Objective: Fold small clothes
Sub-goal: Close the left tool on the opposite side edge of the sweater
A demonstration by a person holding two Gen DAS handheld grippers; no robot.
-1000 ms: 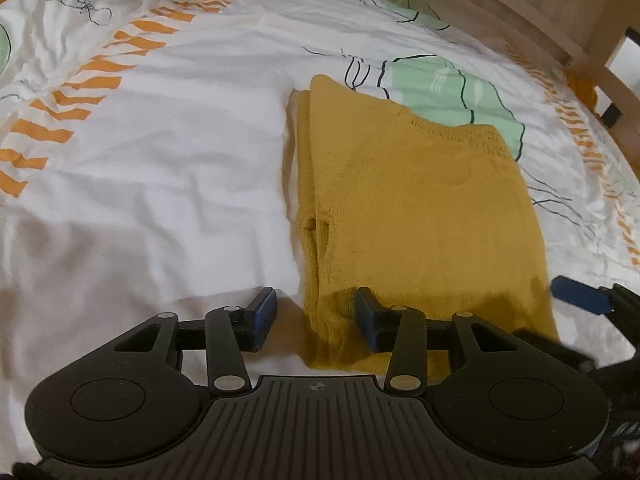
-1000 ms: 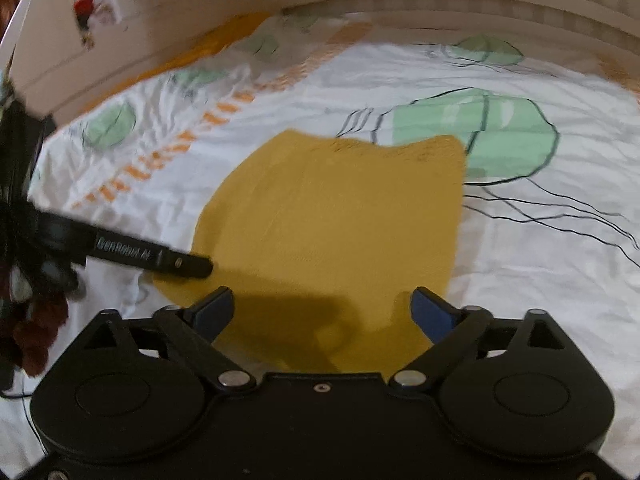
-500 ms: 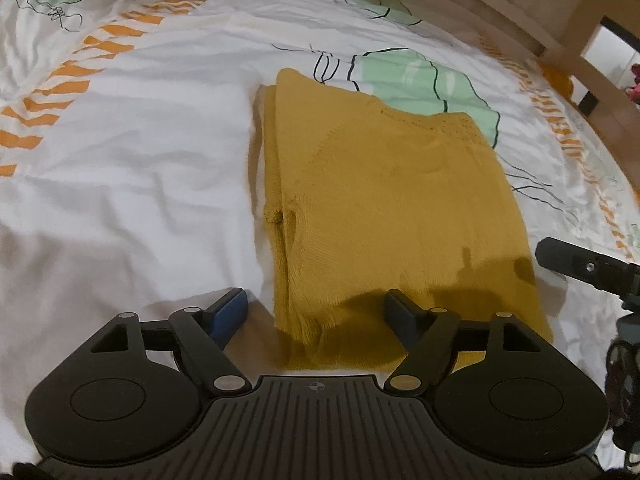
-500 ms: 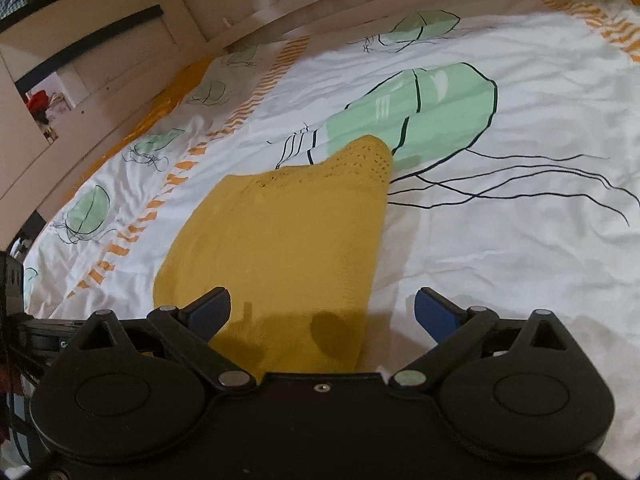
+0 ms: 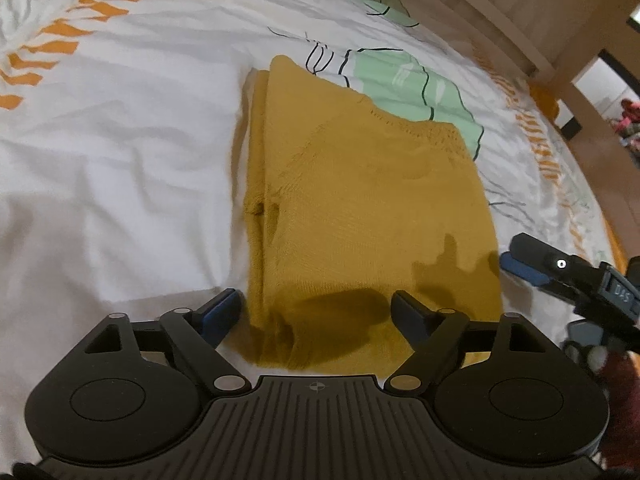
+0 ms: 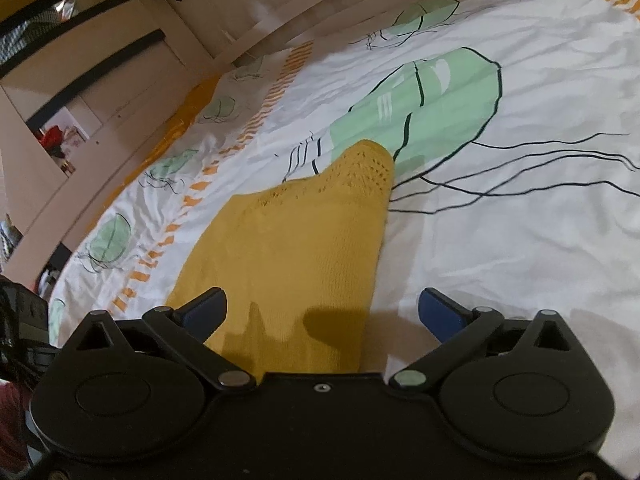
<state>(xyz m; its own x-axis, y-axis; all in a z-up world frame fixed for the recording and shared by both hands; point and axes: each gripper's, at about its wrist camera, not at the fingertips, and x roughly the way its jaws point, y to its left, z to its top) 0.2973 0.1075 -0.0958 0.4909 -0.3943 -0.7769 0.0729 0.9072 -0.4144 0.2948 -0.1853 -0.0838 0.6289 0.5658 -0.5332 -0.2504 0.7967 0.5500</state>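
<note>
- The mustard-yellow knitted garment [image 5: 360, 208] is seen lying flat on the white bed cover printed with green jellyfish shapes and orange stripes [image 5: 120, 168]. It is already folded lengthwise, with several layers stacked along its left edge.
- The step in hand is judged to be a new grasp at the near hem, so that the garment can be folded across.
- For a good fold, all layers at each near corner should be taken together, and both corners should be lifted evenly, so that the stack is not pulled apart.
- The left tool [image 5: 316, 312] has just been opening. Its jaws now stand wide, astride the near left corner, and the cloth between them is not pressed.
- The right tool [image 6: 322, 310] is also spread wide over the near right edge. Nothing is held by it.
</note>
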